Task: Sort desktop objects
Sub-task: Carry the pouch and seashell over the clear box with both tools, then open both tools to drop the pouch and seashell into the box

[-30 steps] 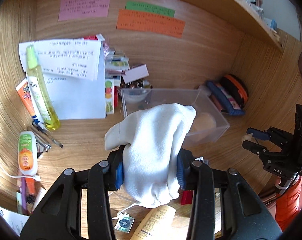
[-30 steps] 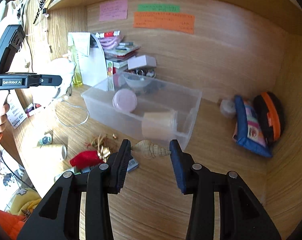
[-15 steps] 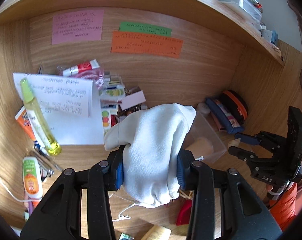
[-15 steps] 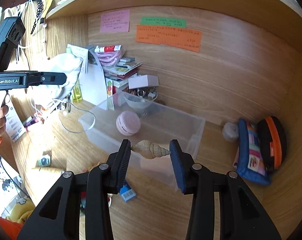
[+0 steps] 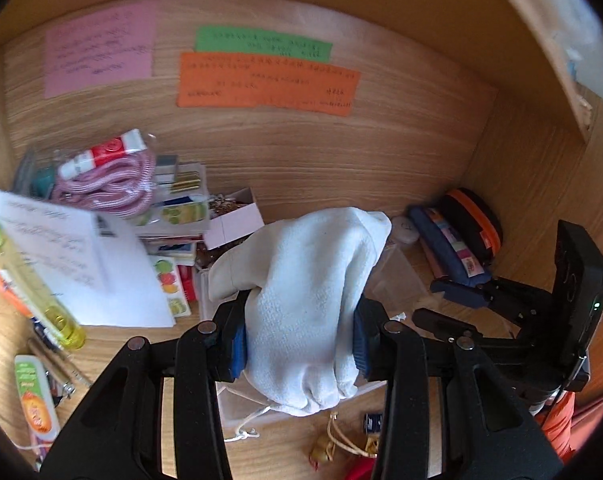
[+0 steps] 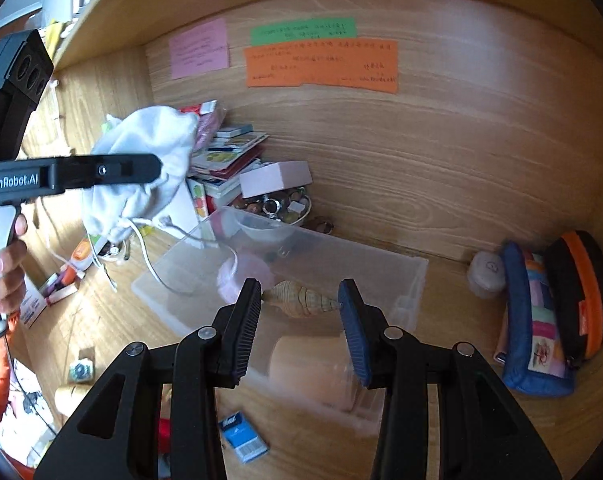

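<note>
the left gripper (image 5: 299,340) is clamped on a white cloth bag (image 5: 307,296); the right gripper (image 6: 300,316) pinches a seashell (image 6: 301,300) above the clear box (image 6: 381,276).

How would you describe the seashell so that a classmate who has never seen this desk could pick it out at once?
Start at the clear plastic bin in the middle of the wooden desk. Just above its open top, the right gripper holds a seashell crosswise between its fingers. It is the only spiral, tan-banded, pointed thing there, unlike the round pink case inside the bin.
</note>
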